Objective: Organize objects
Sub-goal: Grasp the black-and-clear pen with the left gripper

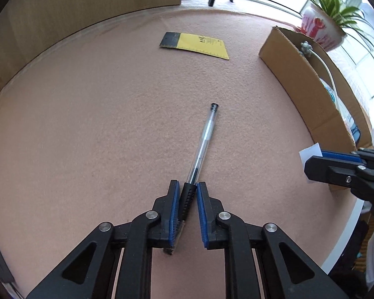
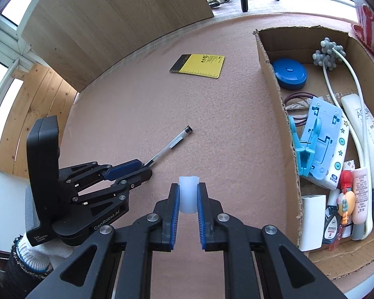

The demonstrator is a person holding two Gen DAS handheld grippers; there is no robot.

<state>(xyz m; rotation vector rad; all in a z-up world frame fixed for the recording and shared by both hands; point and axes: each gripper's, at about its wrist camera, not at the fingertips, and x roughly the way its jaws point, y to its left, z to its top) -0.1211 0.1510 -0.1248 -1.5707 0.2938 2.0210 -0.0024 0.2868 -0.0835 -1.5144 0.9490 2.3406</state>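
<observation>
From the left wrist view, the step in hand looks like the pickup of the ballpoint pen (image 1: 204, 147), which lies on the pink felt worktop (image 1: 87, 129) with its capped end pointing away. The left tongs (image 1: 188, 200) have narrowed onto its black ribbed grip section, the blue pads (image 1: 175, 211) hugging that part on both sides; the pen seems caught but not lifted. The tongs point steeply down at the worktop. At the right edge the right tongs (image 1: 309, 159) reach in beside the cardboard box (image 1: 299, 84), with a bit of white showing at their tips. A yellow card (image 1: 199, 44) lies farther off, untouched.

From the right wrist view, the right tongs (image 2: 188, 196) are pinched on a small white translucent cap-like piece (image 2: 188, 194), held above the worktop near the box's (image 2: 276, 114) left wall. The box already holds a blue tape measure (image 2: 290, 73), a blue clip (image 2: 309, 147), tubes and other small items. The left tongs (image 2: 143, 168), carried by a white-gloved hand (image 2: 37, 251), sit low over the pen's (image 2: 169, 147) near end.

Next, the left probably needs a clean lift without the pen swivelling, then a carry over the box wall; the white piece likely goes in too.
</observation>
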